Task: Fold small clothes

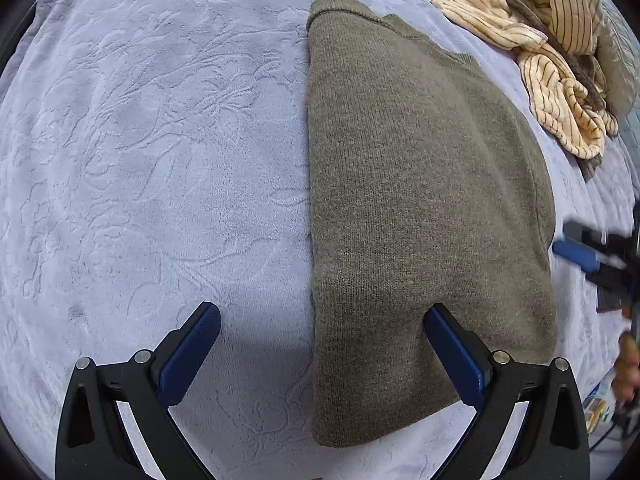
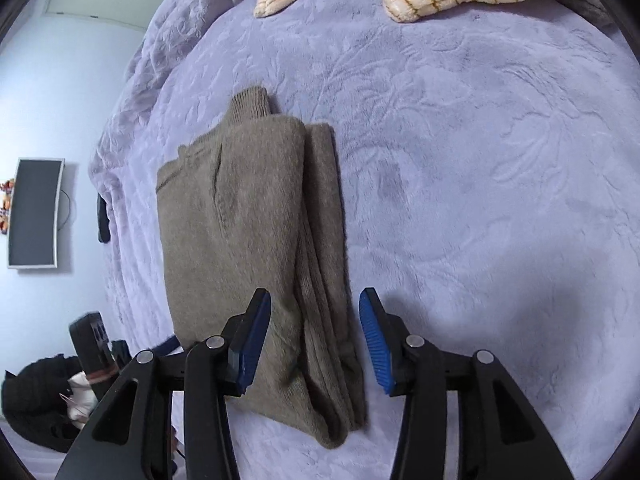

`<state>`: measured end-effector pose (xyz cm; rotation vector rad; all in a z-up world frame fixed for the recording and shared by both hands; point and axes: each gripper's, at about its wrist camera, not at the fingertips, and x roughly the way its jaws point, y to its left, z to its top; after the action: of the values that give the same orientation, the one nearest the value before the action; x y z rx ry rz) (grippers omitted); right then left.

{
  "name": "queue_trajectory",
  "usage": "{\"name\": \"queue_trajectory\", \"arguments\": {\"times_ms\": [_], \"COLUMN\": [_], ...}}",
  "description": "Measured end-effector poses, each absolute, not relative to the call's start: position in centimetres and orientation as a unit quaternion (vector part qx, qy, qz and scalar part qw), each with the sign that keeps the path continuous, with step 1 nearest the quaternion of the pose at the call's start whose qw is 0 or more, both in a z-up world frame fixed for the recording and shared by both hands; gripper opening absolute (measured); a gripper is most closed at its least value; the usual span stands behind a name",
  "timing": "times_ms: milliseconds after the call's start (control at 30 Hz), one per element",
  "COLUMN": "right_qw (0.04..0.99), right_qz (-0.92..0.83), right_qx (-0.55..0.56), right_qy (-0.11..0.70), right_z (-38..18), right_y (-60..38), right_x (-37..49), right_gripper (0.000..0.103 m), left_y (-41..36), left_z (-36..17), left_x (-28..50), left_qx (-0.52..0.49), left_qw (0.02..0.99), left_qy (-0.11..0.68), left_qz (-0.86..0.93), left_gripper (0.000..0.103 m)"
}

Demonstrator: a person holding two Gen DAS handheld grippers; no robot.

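Sweater (image 1: 420, 200) lies folded on lilac blanket (image 1: 160, 160), striped garments (image 1: 560, 80) nearby.

lavender bedspread (image 2: 480, 160); pale wall (image 2: 60, 100), monitor (image 2: 34, 212)

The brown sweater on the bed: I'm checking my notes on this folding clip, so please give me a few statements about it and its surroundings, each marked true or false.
1. The brown sweater lies folded lengthwise on the lilac blanket. True.
2. The right gripper is clamped shut on the sweater. False: its jaws are apart, with the sweater's folded edge below the gap between them.
3. The left gripper is open and holds nothing. True.
4. The striped cream garment lies on top of the sweater. False: it lies crumpled apart from it, beyond its collar end.
5. The sweater's ribbed collar points away from both grippers. True.
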<state>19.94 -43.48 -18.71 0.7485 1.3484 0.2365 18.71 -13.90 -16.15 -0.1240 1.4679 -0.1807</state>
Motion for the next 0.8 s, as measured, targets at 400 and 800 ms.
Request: {"name": "queue_trajectory", "arguments": {"times_ms": [400, 800], "right_qw": [0.707, 0.7], "right_qz": [0.08, 0.12], "right_qx": [0.354, 0.365], "right_qy": [0.607, 0.602], "right_z": [-20.3, -20.4], "right_y": [-44.1, -45.9], "right_x": [23.2, 19.8], "right_gripper": [0.055, 0.074], "left_y": [-15.2, -15.3], "left_z": [-17.1, -18.3], "left_x": [18.6, 19.2], "left_qx": [-0.049, -0.06], "left_qw": [0.729, 0.715], "left_qy": [0.677, 0.69], "left_qz": [-0.09, -0.098], "left_gripper": [0.102, 0.102]}}
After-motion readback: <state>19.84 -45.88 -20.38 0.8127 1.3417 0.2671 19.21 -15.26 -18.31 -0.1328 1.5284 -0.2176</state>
